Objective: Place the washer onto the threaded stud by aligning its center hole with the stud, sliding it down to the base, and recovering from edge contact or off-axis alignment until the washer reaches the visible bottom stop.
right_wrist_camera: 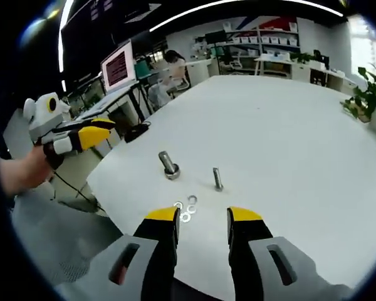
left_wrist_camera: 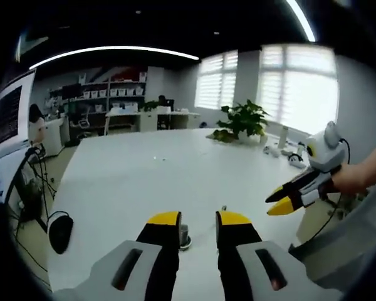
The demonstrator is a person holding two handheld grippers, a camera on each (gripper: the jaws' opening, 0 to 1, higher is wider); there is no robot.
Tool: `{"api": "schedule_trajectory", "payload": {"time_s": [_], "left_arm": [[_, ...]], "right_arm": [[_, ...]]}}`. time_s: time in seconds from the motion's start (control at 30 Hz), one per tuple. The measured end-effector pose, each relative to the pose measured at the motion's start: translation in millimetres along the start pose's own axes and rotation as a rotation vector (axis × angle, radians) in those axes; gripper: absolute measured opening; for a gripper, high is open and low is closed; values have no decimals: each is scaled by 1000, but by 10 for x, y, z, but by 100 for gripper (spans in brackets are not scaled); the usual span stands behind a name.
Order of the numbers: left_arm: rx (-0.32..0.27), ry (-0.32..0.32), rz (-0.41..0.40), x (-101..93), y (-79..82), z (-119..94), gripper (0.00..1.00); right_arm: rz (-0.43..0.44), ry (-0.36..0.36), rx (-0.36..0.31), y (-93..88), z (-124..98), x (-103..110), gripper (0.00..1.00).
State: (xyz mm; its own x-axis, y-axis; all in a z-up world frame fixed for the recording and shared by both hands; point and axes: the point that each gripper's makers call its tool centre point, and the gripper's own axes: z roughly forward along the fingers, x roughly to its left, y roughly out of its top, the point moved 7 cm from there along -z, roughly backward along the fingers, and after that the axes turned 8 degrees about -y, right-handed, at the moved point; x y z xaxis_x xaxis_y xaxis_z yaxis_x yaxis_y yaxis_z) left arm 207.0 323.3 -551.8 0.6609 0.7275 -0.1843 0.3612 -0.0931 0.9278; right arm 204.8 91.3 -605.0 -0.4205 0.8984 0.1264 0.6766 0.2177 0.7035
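Looking along the left tool [left_wrist_camera: 197, 221] in the left gripper view, its 2 yellow-tipped jaws are seen parted with nothing between them, held low over the white desk [left_wrist_camera: 144, 175]. A bolt [left_wrist_camera: 184, 237] stands just beside the left jaw's tip, partly hidden by it. Ahead of the gap a small upright stud [left_wrist_camera: 224, 207] is barely made out. The right tool [left_wrist_camera: 287, 200] is held off the desk's right edge, its jaws nearly together; whether anything is pinched there cannot be told. A potted plant [left_wrist_camera: 243, 120] sits at the desk's far side.

In the right gripper view, the right tool [right_wrist_camera: 202, 218] is seen with jaws apart and empty, poised near the desk [right_wrist_camera: 288, 125] edge. 3 washers [right_wrist_camera: 187, 209] lie flat on the desk just beyond the jaw tips, close together, none yet on a stud. Beyond them stand the threaded stud [right_wrist_camera: 217, 179] and a thicker bolt [right_wrist_camera: 170, 165], leaning, to its left. The left tool [right_wrist_camera: 103, 133] is held off to the side, well apart. The placement suggests that a washer is about to be picked, since the washers lie directly ahead of the open jaws.
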Motion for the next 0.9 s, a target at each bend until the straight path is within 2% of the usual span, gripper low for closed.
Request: {"api": "schedule_trajectory", "payload": {"time_s": [0.07,0.13,0.23,0.37,0.43,0.47,0.53,0.67,0.9], "left_arm": [[-13,1,3,-7,21,-21,19],[-26,0,3,-7,36,-33,20],[-33,11,12,15,50,-51,20],[-47,27,-2,42,64,-67,20],[-51,27,5,35,68,-71,20],[-53,26,7,32,69,-72,20],[-73,14,5,24,75,-81,20],[-69,20,3,66,73,-88,20],[-78,25,-11,93,82,-108,21]], "right_arm": [[-20,17,50,-35,52,53,27],[-30,28,55,-25,103,89,23],[-31,30,76,-17,181,126,22],[-57,50,148,-59,322,215,21],[-69,72,220,-123,413,268,21],[-103,70,232,-132,469,289,21],[-147,63,245,-142,534,315,21],[-142,63,270,-142,642,351,21],[-151,44,294,-114,707,340,21]]}}
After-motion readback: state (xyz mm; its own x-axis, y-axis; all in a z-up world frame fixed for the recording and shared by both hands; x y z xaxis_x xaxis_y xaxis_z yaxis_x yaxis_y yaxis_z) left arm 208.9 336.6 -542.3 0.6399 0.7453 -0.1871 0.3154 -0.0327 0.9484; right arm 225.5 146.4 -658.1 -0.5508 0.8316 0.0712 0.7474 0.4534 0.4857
